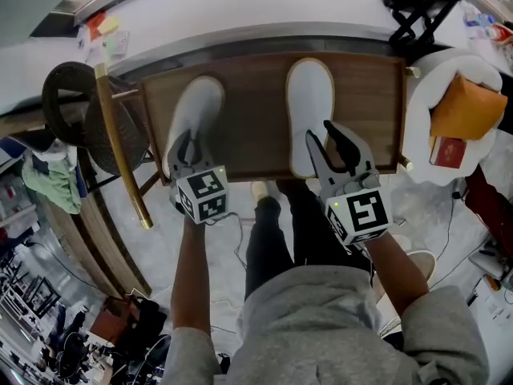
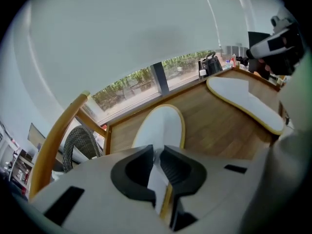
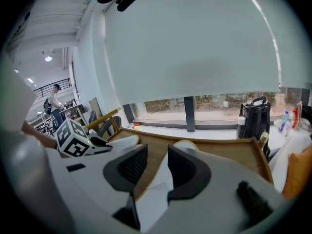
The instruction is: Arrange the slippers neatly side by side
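At the far left a chair (image 1: 88, 115) stands against the table (image 1: 256, 74), clear of the work. The left slipper (image 1: 199, 107) lies on the left part of the table, slanted, with its toe leaning toward the middle and its heel close to the near edge. The left gripper (image 1: 186, 144) has its jaws pressed almost together on that heel. In the left gripper view, the white rim of this slipper (image 2: 163, 126) runs up between the pads of the gripper (image 2: 156, 152).

The pinch looks thin, catching only the heel's edge. If the slipper is dragged sideways, the soft rim could pull out, or the sole could fold rather than slide. A pull toward the person could tip the heel off the table.

A bare strip of wood keeps the two slippers well apart. The right slipper (image 1: 310, 95) lies straighter, toe away and heel near the front edge.

The right gripper (image 1: 319, 129) hangs over that heel with its jaws spread, gripping nothing. In the right gripper view the gripper (image 3: 157, 155) has the right slipper (image 3: 187, 145) below the gap, untouched by the pads. If the jaws close from here, one finger may land on top of the sole instead of beside it and shove the slipper askew. When the pair comes together, the two grippers may also bump each other — each one is bulky.
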The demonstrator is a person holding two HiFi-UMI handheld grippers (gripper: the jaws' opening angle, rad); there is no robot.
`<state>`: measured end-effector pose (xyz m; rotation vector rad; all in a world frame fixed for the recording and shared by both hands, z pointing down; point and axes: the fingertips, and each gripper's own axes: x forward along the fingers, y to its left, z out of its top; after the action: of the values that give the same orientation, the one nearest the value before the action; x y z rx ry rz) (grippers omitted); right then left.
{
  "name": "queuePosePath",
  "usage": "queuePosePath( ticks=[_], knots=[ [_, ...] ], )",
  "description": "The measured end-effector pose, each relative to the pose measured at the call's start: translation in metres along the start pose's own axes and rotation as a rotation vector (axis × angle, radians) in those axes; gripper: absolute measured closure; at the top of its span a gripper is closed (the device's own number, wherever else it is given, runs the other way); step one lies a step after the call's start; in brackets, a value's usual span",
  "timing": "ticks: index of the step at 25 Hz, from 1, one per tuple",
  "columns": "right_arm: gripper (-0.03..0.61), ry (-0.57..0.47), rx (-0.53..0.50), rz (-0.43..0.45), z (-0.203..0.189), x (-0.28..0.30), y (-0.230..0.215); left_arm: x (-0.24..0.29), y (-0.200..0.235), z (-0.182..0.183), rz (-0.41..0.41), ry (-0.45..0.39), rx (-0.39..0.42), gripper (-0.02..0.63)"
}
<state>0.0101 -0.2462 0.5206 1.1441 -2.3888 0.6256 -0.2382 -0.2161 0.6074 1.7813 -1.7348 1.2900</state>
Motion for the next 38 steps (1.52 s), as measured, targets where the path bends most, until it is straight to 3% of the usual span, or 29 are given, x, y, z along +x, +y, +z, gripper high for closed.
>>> queuePosePath(
  ticks=[3,8,13,25,38],
  knots=[
    [0.442,-0.002,-0.001,-0.003,0.001,-0.001,-0.002,-0.006,-0.004,0.002,-0.014,0.02,-0.094,0.563],
    [0.442,-0.009,0.006,-0.012,0.001,-0.004,-0.005,-0.018,-0.018,0.011,-0.066,0.047,-0.332,0.563],
    [0.442,-0.017,0.009,-0.02,0.001,-0.01,-0.008,-0.025,-0.044,0.025,-0.101,0.048,-0.436,0.563],
    [0.442,-0.019,0.038,-0.083,-0.01,-0.029,-0.039,-0.012,-0.121,0.063,-0.261,0.064,-0.52,0.561],
    [0.443,-0.01,0.066,-0.118,-0.018,-0.035,-0.059,-0.008,-0.157,0.084,-0.367,0.06,-0.482,0.556]
  ],
)
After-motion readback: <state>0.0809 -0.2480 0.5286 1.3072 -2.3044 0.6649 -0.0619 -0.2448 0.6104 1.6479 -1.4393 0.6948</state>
